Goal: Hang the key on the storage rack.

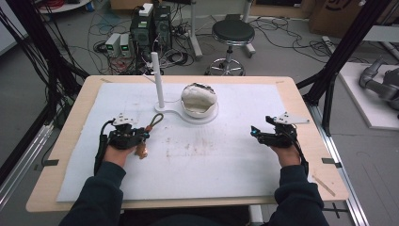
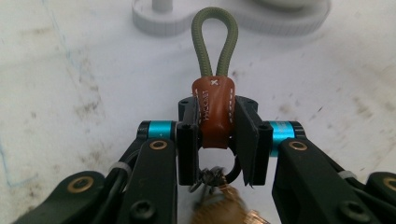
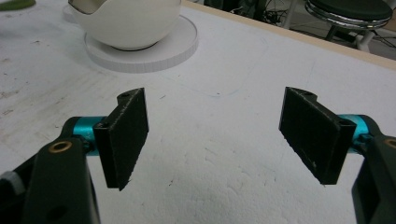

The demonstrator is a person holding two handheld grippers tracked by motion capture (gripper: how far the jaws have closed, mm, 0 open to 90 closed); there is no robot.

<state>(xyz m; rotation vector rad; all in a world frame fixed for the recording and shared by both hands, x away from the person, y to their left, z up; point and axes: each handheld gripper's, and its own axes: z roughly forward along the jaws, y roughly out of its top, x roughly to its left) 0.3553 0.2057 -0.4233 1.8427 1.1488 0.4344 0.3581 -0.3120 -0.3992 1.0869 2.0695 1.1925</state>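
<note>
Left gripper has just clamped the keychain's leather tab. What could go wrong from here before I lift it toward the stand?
1. The left gripper pinches only the narrow brown leather tab; the tab may twist or slip out when lifted.
2. The metal ring and brass piece hang loose behind the jaws and could swing or snag on the mat.
3. The green cord loop is floppy, so it may miss the white post on the stand.

Left gripper low over table, jaws pinched on leather keychain tab — forearm enters from bottom left. Right gripper level, jaws spread wide, nothing between — hand well apart.
</note>
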